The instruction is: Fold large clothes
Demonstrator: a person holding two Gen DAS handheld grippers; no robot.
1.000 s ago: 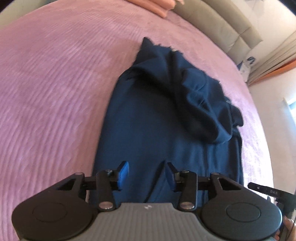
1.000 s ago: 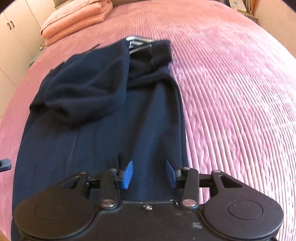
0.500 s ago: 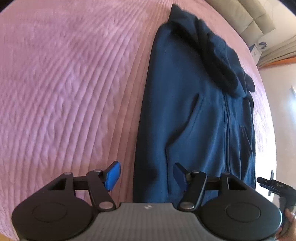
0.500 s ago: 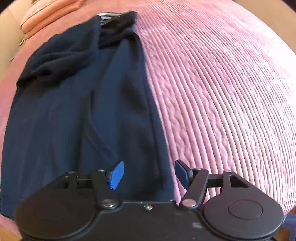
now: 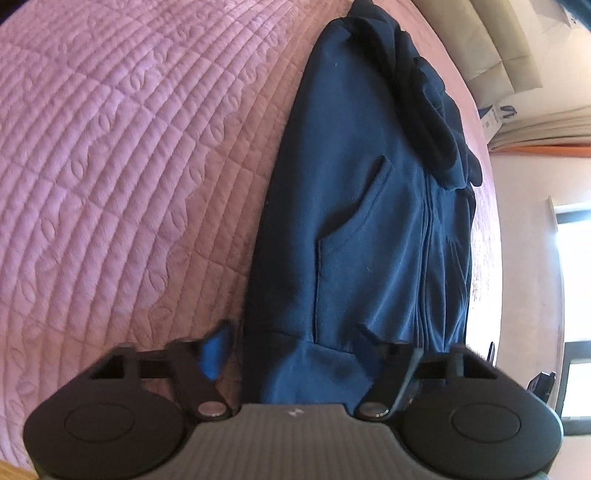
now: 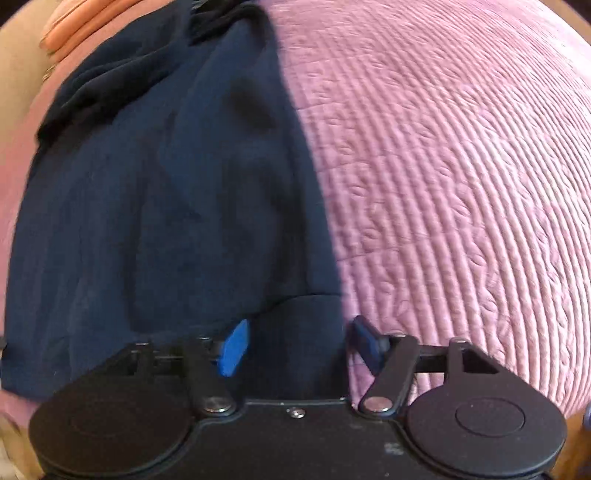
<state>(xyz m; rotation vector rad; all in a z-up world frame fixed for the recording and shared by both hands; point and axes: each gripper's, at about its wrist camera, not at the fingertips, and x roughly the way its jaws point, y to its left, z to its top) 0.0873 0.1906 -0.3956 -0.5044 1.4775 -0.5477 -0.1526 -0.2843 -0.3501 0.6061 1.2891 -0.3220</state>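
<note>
A navy zip hoodie lies lengthwise on the pink quilted bed, sleeves and hood bunched at its far end. Its hem band is nearest me. My left gripper is open, its fingers on either side of the hem's left corner. In the right wrist view the hoodie fills the left half. My right gripper is open, its fingers on either side of the hem's right corner. I cannot tell whether the pads touch the cloth.
The pink quilt spreads wide to the left of the hoodie, and to its right in the right wrist view. Folded peach bedding lies at the far end. A beige headboard and a window are beyond.
Both grippers have dropped back from over the hoodie's body to its hem corners. Both have opened wider.
</note>
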